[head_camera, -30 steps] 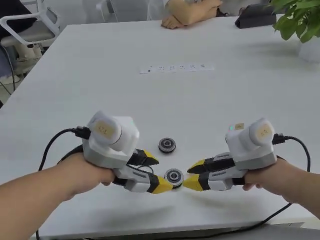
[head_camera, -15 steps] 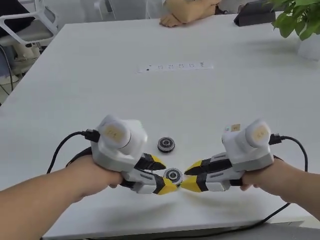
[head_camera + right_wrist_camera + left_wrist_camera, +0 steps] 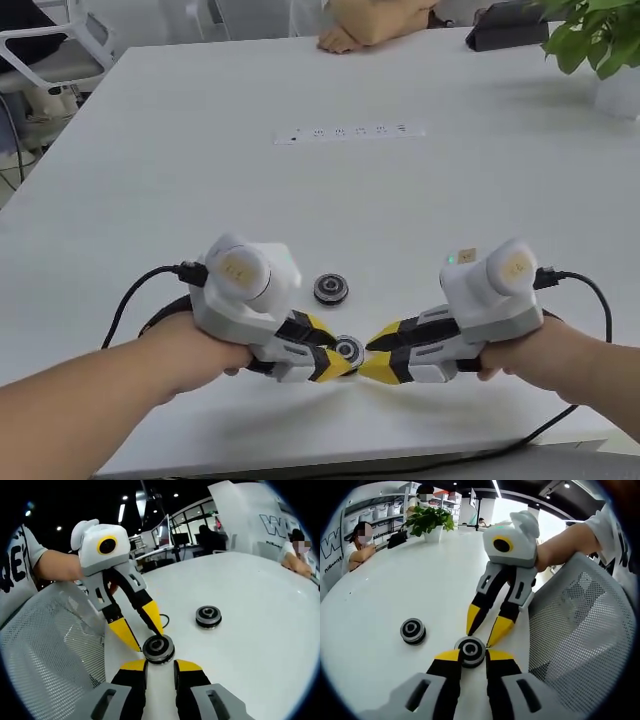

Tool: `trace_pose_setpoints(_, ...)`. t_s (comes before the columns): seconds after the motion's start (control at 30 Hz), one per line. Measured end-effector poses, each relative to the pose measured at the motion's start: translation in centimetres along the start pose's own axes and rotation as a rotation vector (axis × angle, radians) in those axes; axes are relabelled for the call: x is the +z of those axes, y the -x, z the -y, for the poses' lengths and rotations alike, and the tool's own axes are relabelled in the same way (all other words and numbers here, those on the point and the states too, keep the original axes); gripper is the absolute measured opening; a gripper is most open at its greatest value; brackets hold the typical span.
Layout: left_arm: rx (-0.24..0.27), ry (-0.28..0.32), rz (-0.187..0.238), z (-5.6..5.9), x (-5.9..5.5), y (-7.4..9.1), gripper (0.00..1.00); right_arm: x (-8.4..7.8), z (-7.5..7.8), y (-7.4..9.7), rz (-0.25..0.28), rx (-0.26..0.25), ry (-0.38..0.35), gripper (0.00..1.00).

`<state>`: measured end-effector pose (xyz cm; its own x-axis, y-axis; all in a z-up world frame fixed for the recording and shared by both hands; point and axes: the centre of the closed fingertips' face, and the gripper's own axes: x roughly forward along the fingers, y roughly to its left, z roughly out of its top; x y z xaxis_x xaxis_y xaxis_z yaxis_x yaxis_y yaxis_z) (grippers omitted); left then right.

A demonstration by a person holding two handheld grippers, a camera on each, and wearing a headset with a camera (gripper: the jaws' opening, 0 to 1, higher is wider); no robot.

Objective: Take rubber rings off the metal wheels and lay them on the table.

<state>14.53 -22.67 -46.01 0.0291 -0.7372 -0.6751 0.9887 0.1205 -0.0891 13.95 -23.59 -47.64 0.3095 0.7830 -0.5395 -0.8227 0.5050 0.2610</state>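
On the worktop, the near wheel sits between the fingers of the left gripper, with the right gripper just to its right. The far wheel lies just behind, a power strip farther back, a plant far right, and a chair far left.

The left gripper and right gripper each have a pale grey body, 2 black jaws with yellow tips, and a black cable. The person's sleeve is white with dark lettering.
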Motion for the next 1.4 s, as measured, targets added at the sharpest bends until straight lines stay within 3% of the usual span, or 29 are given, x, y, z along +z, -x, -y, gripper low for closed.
trace_pose_setpoints(0.43,0.05,-0.112,-0.005,-0.24,-0.06,-0.28,0.07,0.07,-0.06,-0.16,0.0,0.003,0.01,0.19)
trace_pose_setpoints(0.7,0.063,-0.099,0.013,-0.29,0.06,-0.31,0.07,0.0,-0.18,-0.49,-0.007,0.003,0.043,0.19)
trace_pose_setpoints(0.93,0.074,-0.087,0.022,-0.31,0.1,-0.4,0.07,0.07,-0.14,-0.84,-0.023,-0.021,0.146,0.22)
trace_pose_setpoints(1.4,0.09,-0.064,0.041,-0.37,0.17,-0.39,0.07,-0.05,-0.06,-0.34,-0.021,-0.039,0.18,0.15)
